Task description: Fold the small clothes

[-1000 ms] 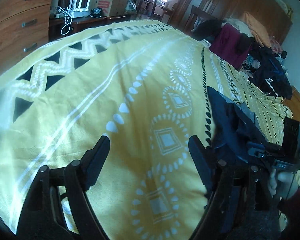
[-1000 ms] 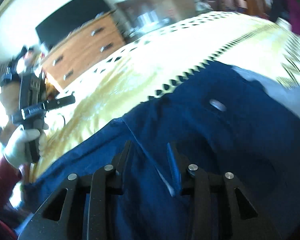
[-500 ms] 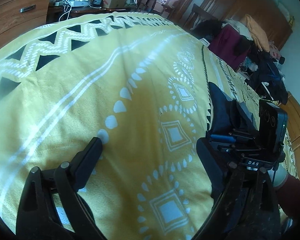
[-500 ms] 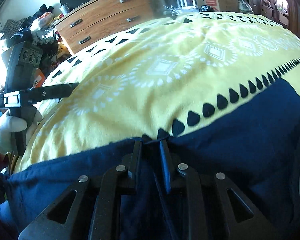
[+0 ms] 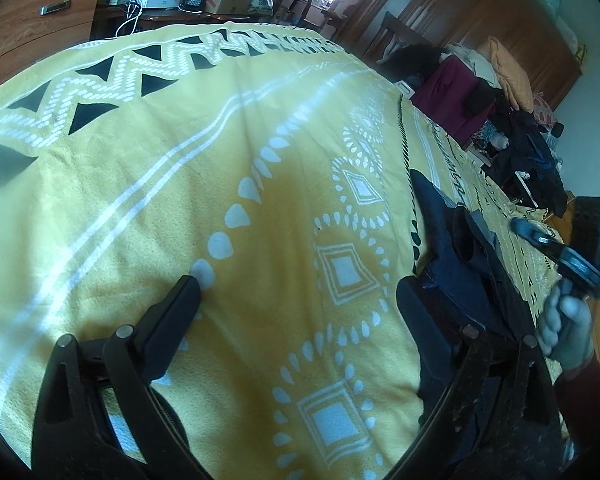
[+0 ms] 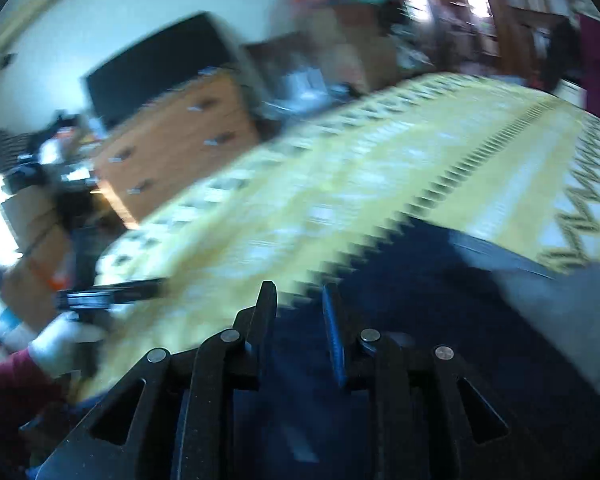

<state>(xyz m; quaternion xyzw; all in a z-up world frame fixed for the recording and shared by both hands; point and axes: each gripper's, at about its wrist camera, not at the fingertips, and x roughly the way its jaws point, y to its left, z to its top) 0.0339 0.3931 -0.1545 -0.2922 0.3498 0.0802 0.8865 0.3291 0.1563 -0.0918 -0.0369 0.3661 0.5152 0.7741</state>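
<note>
Fingers, left gripper (image 5: 298, 292): spread wide, nothing between them, hovering just above the yellow patterned bedspread (image 5: 180, 184).
Fingers, right gripper (image 6: 298, 302): parted by a narrow gap, tips over the near edge of the dark navy blue cloth garment (image 6: 440, 292); view too blurred to tell whether any fabric is pinched.
Garment, right wrist view: lying on the bedspread right under the right gripper, a grey panel toward the far right side.
Garment, left wrist view (image 5: 456, 264): bunched in uneven ridges just right of the left gripper's right finger, not flat.
Progress: judged early; no neat fold visible, cloth rumpled, smoothing and every fold apparently left to do.
Left hand pose: low and nearly level, pointing along the bed, beside the garment and apart from it.
Right hand pose: gloved hand (image 5: 564, 328) on the handle, tilted, fingers aimed across the bed.
Farther off: wooden chest of drawers (image 6: 176, 148) past the bed; pile of assorted clothes (image 5: 480, 92) on the far right.
</note>
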